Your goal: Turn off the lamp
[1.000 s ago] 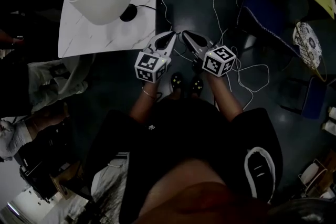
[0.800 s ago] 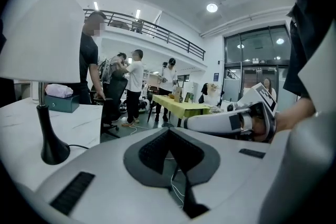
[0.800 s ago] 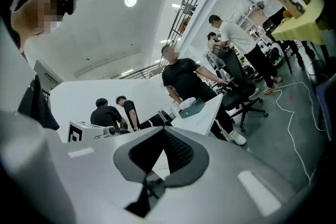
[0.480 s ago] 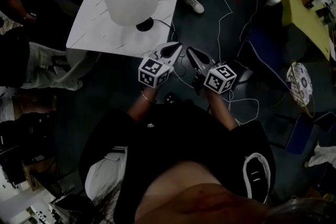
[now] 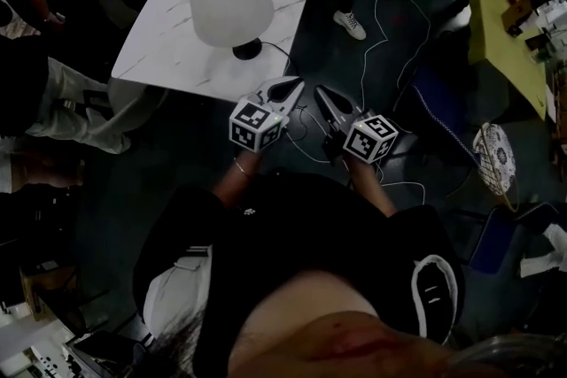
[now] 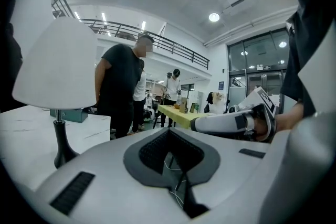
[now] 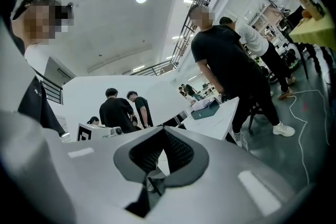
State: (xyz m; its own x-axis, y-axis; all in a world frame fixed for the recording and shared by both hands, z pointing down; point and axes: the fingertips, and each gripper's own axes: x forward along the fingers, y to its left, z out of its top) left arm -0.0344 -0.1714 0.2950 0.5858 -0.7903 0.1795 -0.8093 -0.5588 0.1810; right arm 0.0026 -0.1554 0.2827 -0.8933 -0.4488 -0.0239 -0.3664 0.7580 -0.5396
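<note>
The lamp (image 5: 230,0) has a white shade and a black stem on a round black base. It stands on the white marble table (image 5: 168,49); I cannot tell if it is lit. In the left gripper view the lamp's shade (image 6: 55,63) fills the left side. My left gripper (image 5: 288,88) is shut and empty, just off the table's near edge and short of the base. The right gripper (image 5: 321,93) hangs beside it over the floor, also shut on nothing. Both point toward the table. The left gripper (image 6: 169,131) and right gripper (image 7: 164,131) show closed tips.
A black cord (image 5: 279,49) runs from the lamp base over the table edge. White cables (image 5: 390,13) trail across the dark floor. A person in black (image 6: 121,86) stands beyond the table, others sit at the left (image 5: 53,102). A yellow-green table (image 5: 500,22) is at the right.
Both grippers have risen a little, still side by side. The head view has swung, so the table and lamp now sit further right and closer to the gripper tips.
</note>
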